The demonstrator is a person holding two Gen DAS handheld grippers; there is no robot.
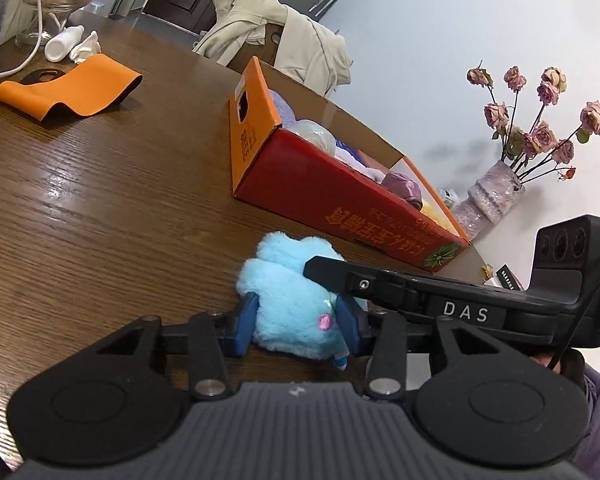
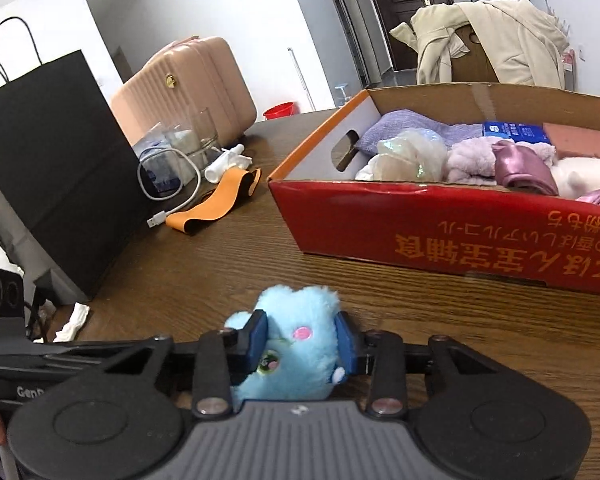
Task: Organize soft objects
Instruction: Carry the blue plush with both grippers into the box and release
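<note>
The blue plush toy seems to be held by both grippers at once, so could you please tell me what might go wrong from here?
1. Both the left gripper and the right gripper clamp the blue plush toy; diverging hands could stretch it or tear it loose.
2. The soft fur compresses, so either grip may slip during lifting.
3. The red cardboard box already looks full of soft items, so the toy might sit high and roll out.

A black paper bag (image 2: 48, 152) is stood at the wooden table's (image 1: 100, 208) edge, beside a white cable (image 2: 172, 196), a glass jar (image 2: 202, 140) and an orange strap (image 1: 72, 88). A beige coat (image 2: 496, 40) is draped over a chair; dried roses in a vase (image 1: 496, 196) are seen near the wall. A pink suitcase (image 2: 188, 88) is placed behind.
</note>
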